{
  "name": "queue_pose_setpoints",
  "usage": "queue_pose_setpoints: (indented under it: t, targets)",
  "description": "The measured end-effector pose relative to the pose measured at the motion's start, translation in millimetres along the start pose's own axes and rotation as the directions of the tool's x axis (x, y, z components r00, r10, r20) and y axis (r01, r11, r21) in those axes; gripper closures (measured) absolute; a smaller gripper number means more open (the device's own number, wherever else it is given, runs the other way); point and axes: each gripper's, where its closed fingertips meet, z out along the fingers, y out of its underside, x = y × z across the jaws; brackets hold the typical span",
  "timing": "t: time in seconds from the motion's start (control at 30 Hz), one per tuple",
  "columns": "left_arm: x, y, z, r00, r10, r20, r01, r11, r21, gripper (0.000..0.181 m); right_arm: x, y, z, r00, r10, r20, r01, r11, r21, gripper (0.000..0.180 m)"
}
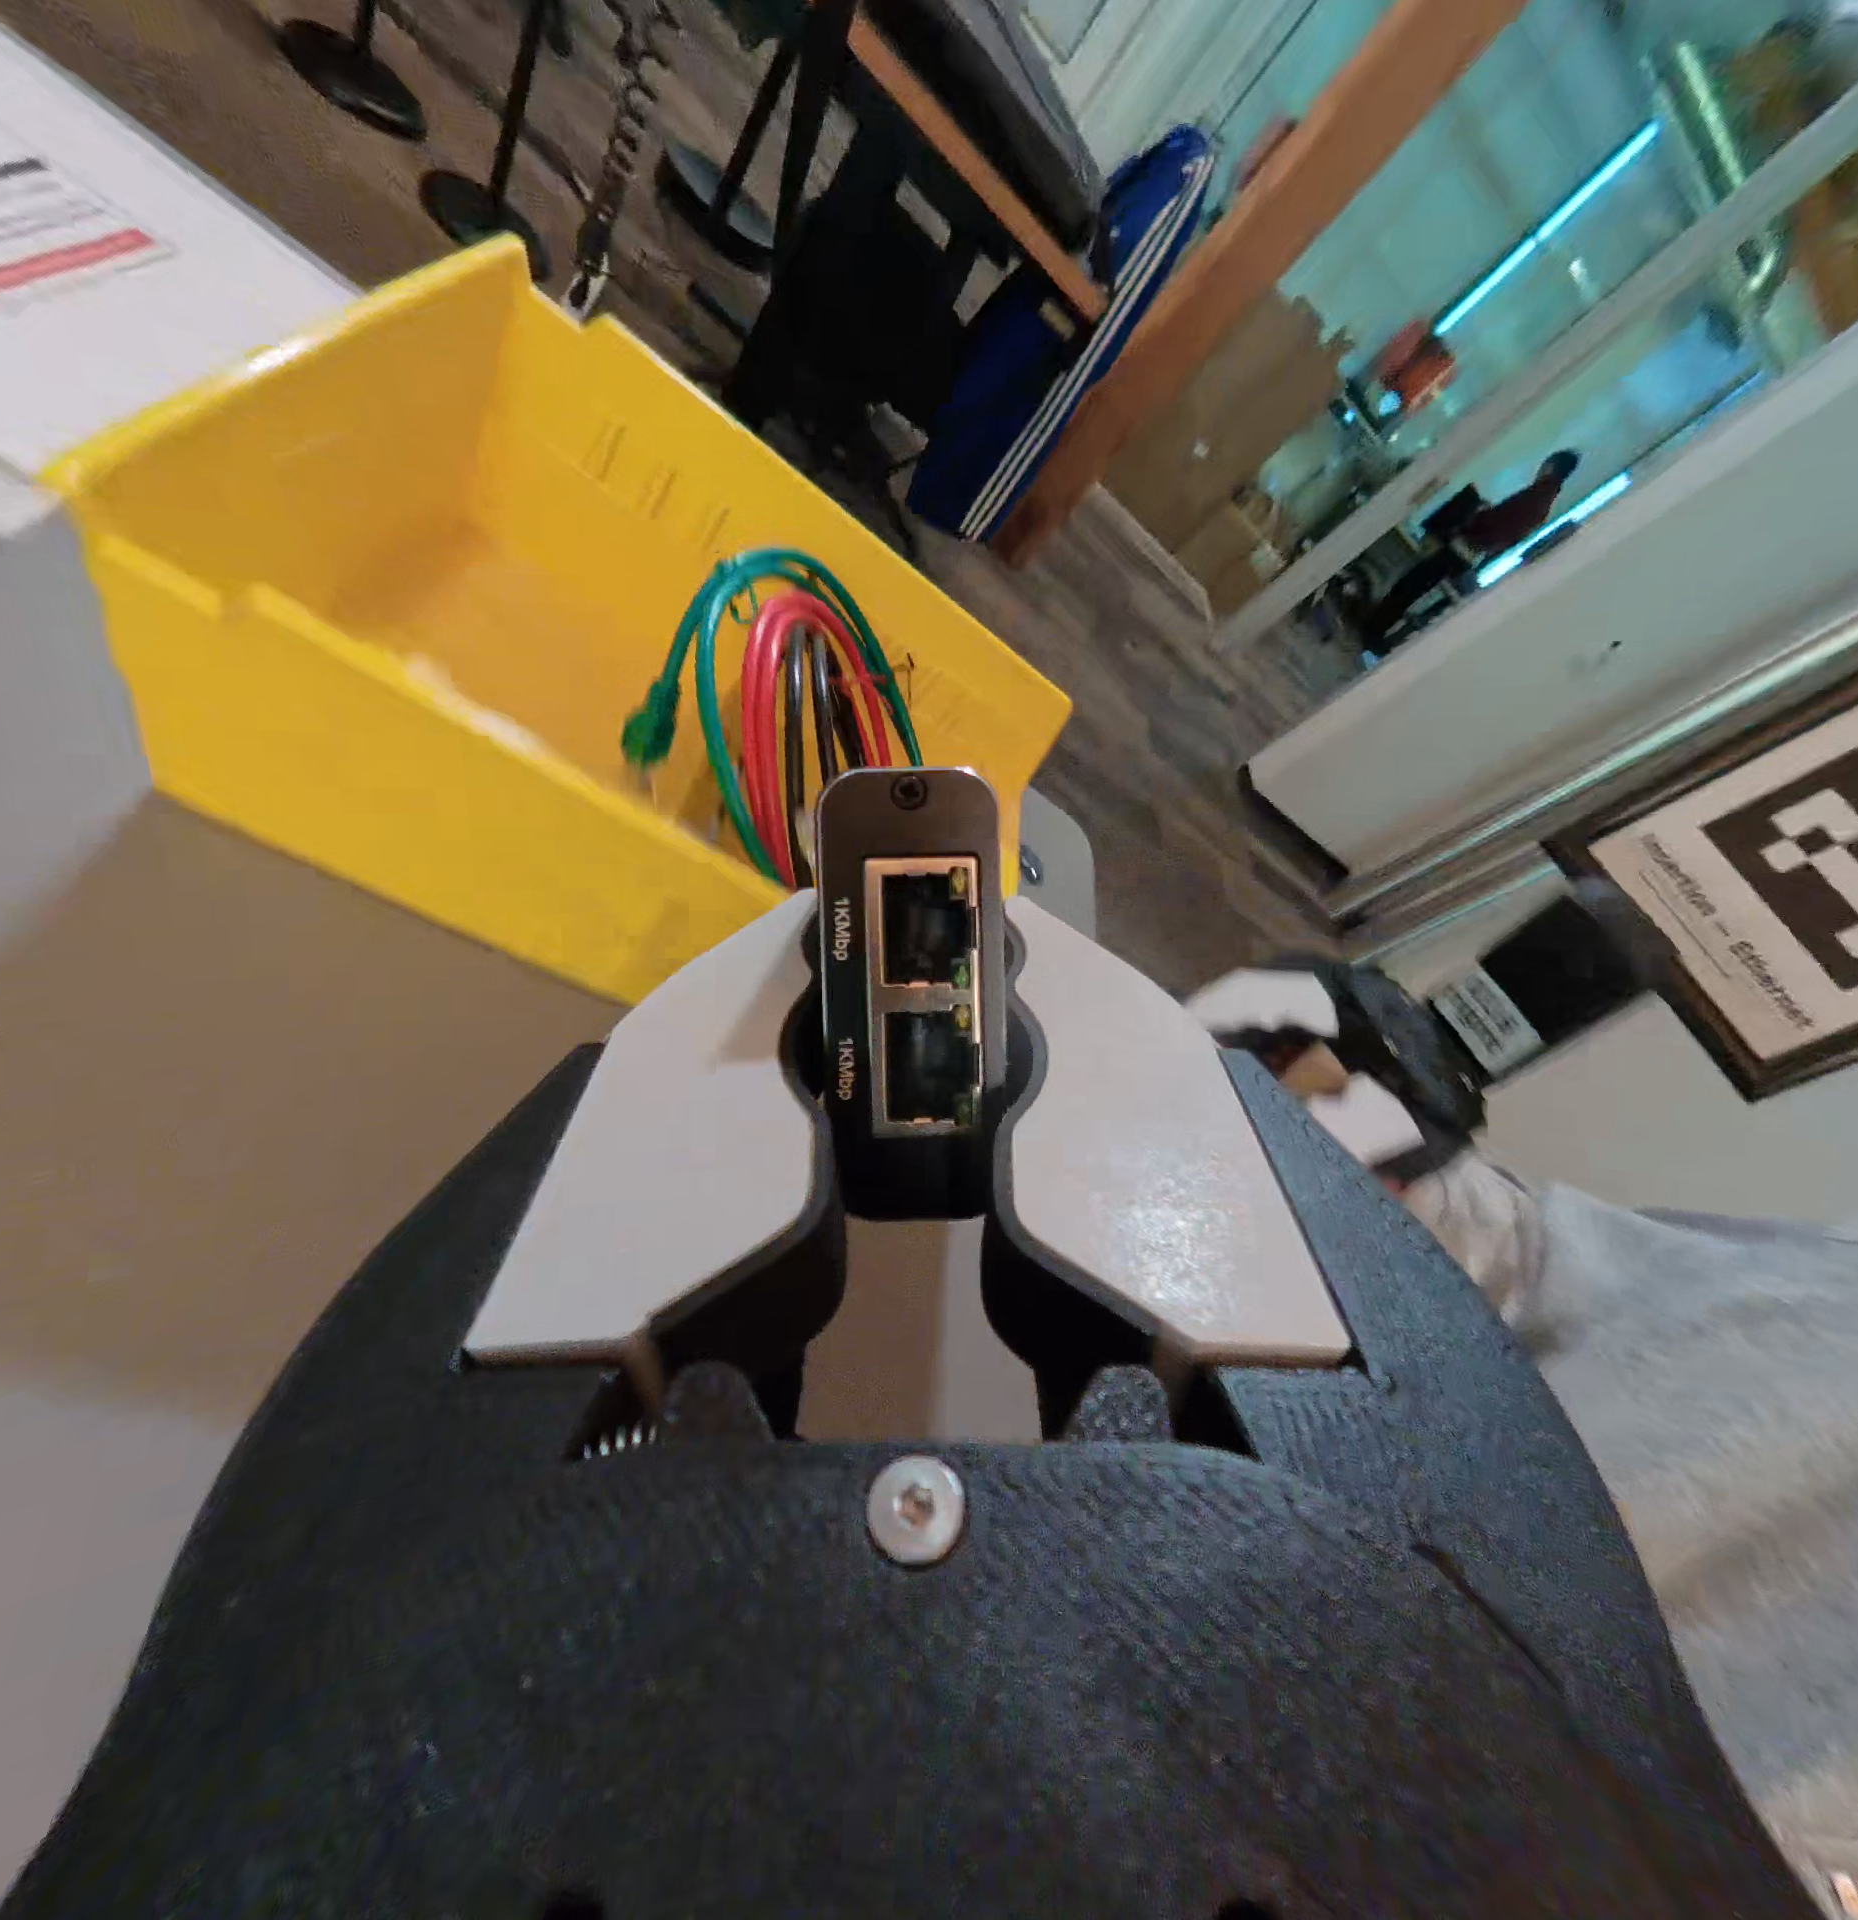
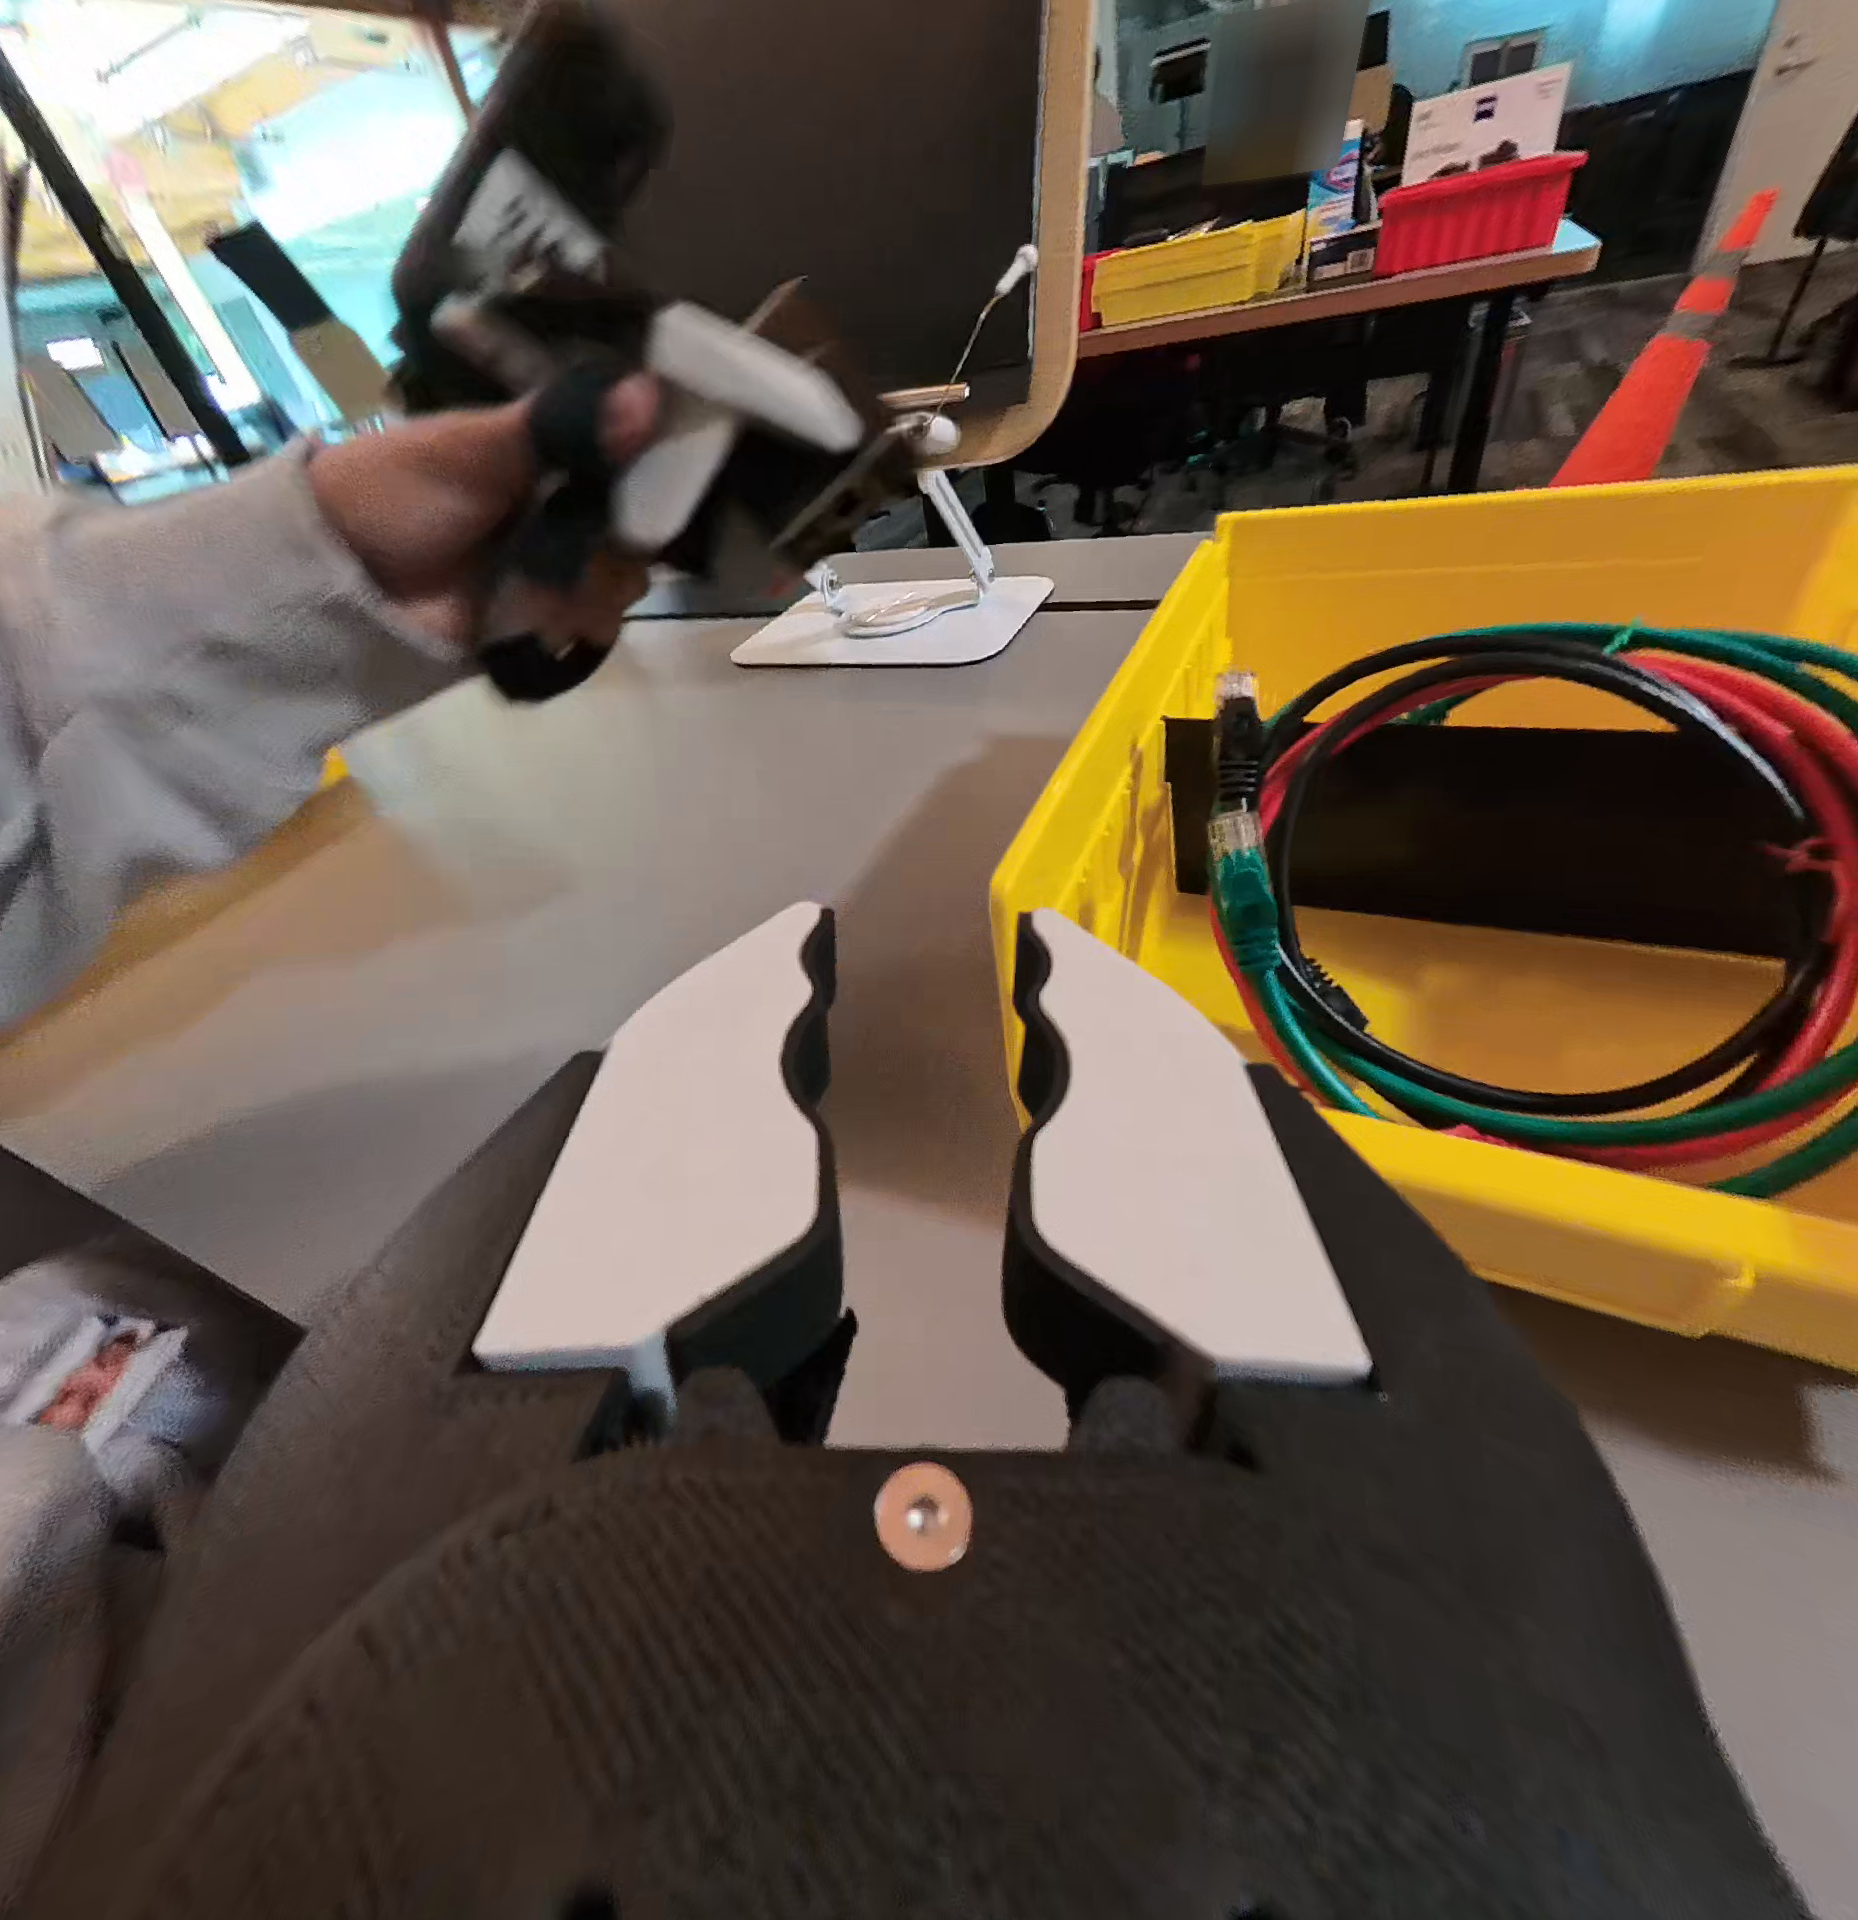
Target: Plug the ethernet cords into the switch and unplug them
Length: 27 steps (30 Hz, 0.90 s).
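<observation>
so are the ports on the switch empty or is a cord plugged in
Empty. Both ports on the switch, held in the left gripper, show open sockets; the cords lie coiled in the yellow bin.

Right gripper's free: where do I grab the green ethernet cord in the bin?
Probably the green cord's boot, just behind its clear plug, coming from above. That end stands upright against the yellow bin wall; the right gripper is open and empty.
</observation>
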Motion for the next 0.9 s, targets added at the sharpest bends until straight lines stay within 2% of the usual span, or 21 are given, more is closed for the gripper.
queue_pose_setpoints:
  t: [0.1,0.2,0.37,0.53,0.73,0.9]
  targets:
    - [-19,-31,40,0.998,0.016,0.060,-0.014,0.999,-0.033,0.155,-2,-1,-2,0.996,-0.086,-0.005,0.086,0.996,-0.012,0.147]
    - [-38,-47,64,0.984,0.085,0.159,-0.072,0.994,-0.086,0.155,-6,-2,-7,0.993,-0.121,-0.002,0.121,0.993,-0.010,0.147]
    - [-74,-33,90,0.898,0.295,0.326,-0.179,0.923,-0.340,0.155,-7,-2,-18,0.995,-0.099,-0.001,0.099,0.995,-0.005,0.148]
    - [-85,-20,108,0.858,0.366,0.360,-0.195,0.881,-0.431,0.154,-6,-5,-34,0.994,-0.101,-0.040,0.102,0.995,0.014,0.148]
    - [-71,-32,107,0.892,0.295,0.343,-0.194,0.934,-0.299,0.145,-4,-1,-43,0.989,-0.129,-0.078,0.129,0.992,-0.007,0.148]
    - [-49,-24,74,0.919,0.265,0.291,-0.218,0.959,-0.183,0.143,-1,2,-47,0.987,-0.129,-0.090,0.128,0.992,-0.017,0.148]
